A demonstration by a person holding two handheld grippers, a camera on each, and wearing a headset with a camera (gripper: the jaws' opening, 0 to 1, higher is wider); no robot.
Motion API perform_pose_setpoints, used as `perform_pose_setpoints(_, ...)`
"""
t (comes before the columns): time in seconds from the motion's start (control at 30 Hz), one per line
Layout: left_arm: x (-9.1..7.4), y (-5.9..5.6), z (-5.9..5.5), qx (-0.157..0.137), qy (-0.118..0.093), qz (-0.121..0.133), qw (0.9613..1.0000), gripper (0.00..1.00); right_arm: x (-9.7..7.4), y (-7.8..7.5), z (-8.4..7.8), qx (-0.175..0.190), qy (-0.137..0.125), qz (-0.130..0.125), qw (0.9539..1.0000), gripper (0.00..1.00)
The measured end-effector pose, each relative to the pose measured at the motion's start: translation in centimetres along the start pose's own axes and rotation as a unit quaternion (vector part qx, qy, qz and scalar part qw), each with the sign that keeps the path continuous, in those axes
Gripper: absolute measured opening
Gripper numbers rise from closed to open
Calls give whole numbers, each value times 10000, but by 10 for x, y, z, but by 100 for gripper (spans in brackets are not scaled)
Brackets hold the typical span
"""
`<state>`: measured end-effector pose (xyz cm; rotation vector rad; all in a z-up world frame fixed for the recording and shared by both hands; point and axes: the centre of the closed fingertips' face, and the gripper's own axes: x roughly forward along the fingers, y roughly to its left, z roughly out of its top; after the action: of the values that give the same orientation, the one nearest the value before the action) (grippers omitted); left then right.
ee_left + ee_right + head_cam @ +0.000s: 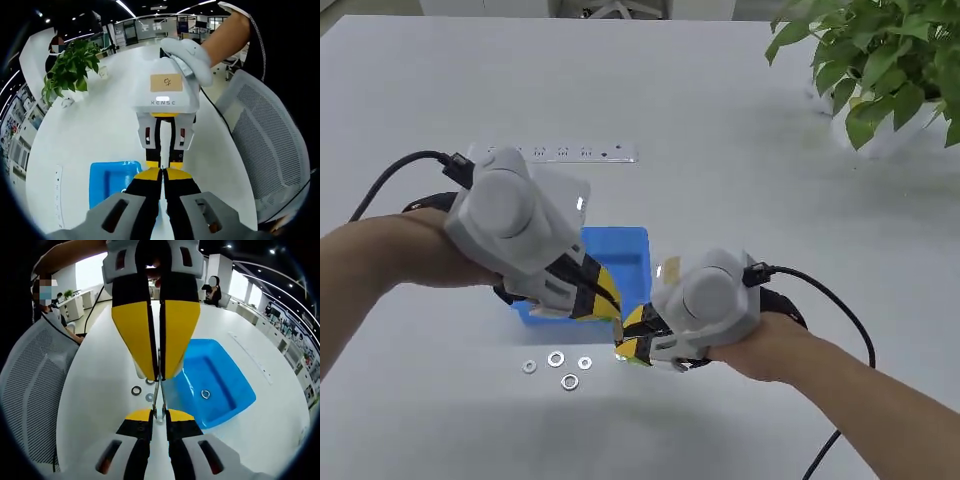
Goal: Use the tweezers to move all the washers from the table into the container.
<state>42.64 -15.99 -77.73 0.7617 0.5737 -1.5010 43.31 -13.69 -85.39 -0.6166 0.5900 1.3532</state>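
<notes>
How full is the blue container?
Nearly empty: the right gripper view shows one washer lying on the floor of the container.

Item: my left gripper [608, 303] and right gripper [630, 345], one per hand, tip to tip, fingers [177, 335] of each pressed onto the tweezers [159, 396].

We can read one printed word on the white body of the right tool [161, 166], well behind its jaws. It is in grey capitals, roughly "XENSE", with an unclear first letter. Just behind it, a tan sticker [166, 82] carries a handwritten mark, perhaps "C4".
</notes>
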Motion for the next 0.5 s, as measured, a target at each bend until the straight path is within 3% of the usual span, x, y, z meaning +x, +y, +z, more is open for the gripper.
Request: perform_pose_setpoints(0.5,7,-2,-4,-71,-10,-78,9999,6,4,3,-7,88,18,62,9999,13)
